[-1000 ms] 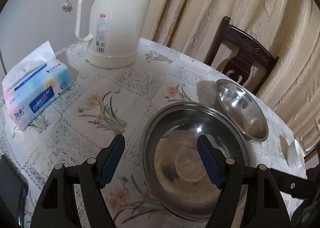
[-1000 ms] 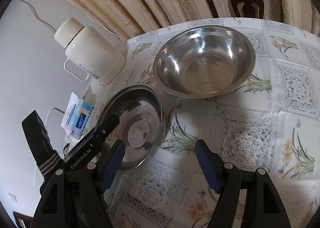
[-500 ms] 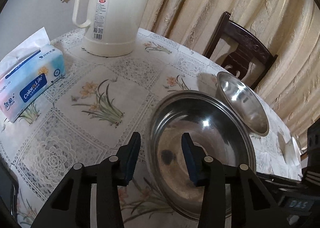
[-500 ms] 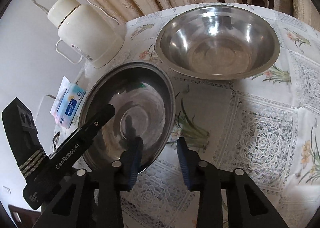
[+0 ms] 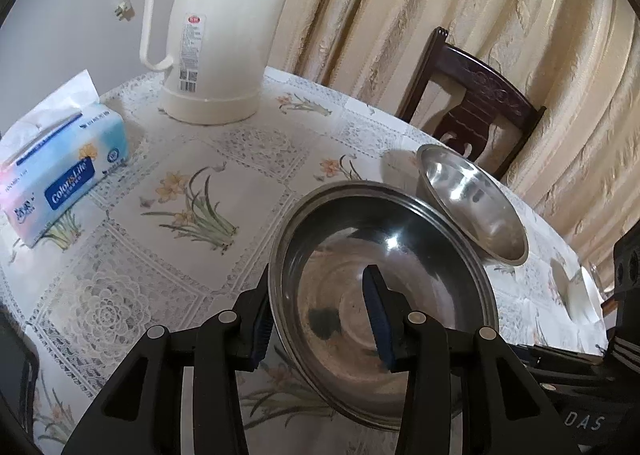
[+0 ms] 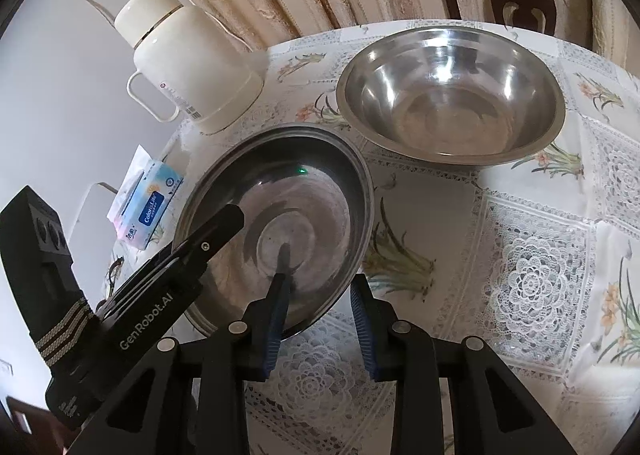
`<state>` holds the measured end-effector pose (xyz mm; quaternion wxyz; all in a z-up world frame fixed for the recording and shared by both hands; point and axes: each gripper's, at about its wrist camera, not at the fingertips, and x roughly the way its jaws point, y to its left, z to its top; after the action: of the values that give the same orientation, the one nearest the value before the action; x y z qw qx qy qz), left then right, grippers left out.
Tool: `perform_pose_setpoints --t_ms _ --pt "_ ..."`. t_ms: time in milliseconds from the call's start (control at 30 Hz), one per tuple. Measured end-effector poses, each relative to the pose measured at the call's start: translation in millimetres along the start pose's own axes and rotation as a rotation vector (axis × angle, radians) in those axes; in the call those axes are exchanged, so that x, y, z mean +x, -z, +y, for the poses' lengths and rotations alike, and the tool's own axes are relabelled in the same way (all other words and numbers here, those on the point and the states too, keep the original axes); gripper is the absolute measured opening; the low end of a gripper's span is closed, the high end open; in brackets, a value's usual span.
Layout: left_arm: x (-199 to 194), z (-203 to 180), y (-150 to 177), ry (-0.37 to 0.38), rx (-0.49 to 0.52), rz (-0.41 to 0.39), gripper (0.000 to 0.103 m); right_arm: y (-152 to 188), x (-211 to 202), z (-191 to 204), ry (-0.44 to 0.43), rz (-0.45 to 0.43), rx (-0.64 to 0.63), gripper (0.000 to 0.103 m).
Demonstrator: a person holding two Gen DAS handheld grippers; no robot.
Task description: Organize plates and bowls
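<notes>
So right now I've got both tools on the same dish. The left tool [image 5: 320, 319] has its pads straddling the near-left rim of the wide steel plate [image 5: 400, 255], one pad outside the edge and one over the inside, narrowed down but I honestly can't tell if it's pinching the metal yet. Same story on my right tool [image 6: 318, 319]: left pad inside the plate, right pad outside the rim, fairly narrow, can't say whether it actually has a grip. From the right wrist view you can see the black body of the left tool reaching in over the plate's far side.

The plate sits on the counter [image 5: 256, 159], which has a lacy floral cloth on it, and the plate looks a bit tilted in the left view, though with the fisheye I wouldn't swear to it. Just behind it is the deeper steel bowl [image 6: 452, 95], upright, its rim near the plate's rim; can't tell if they touch.

Other stuff on the counter: a cream thermos jug [image 5: 216, 35] at the back, a pack of tissues [image 5: 60, 171] off to the left, well apart from the dishes. A dark wooden chair [image 5: 472, 95] stands past the bowl in front of beige curtains [image 5: 520, 15].
</notes>
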<state>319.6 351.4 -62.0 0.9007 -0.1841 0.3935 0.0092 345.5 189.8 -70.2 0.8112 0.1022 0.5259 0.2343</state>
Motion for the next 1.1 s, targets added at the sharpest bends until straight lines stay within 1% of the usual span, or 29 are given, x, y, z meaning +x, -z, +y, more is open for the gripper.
perform_pose_setpoints --t_ms 433,867,967,1100 --pt "-8.5 -0.5 -0.3 0.004 -0.002 -0.032 0.043 3.1 -13.0 6.1 0.008 -0.041 -0.035 0.034" --pt "-28.9 -5.3 -7.0 0.017 -0.001 -0.086 0.043 3.0 -41.1 20.2 0.027 -0.131 -0.126 0.034" --pt "-33.5 -10.8 -11.9 0.02 0.014 -0.099 0.043 -0.2 -49.6 16.7 0.028 -0.151 -0.12 0.034" --pt "-34.3 -24.6 -21.0 0.035 0.045 -0.1 0.043 -6.9 -66.1 2.2 0.034 -0.184 -0.089 0.034"
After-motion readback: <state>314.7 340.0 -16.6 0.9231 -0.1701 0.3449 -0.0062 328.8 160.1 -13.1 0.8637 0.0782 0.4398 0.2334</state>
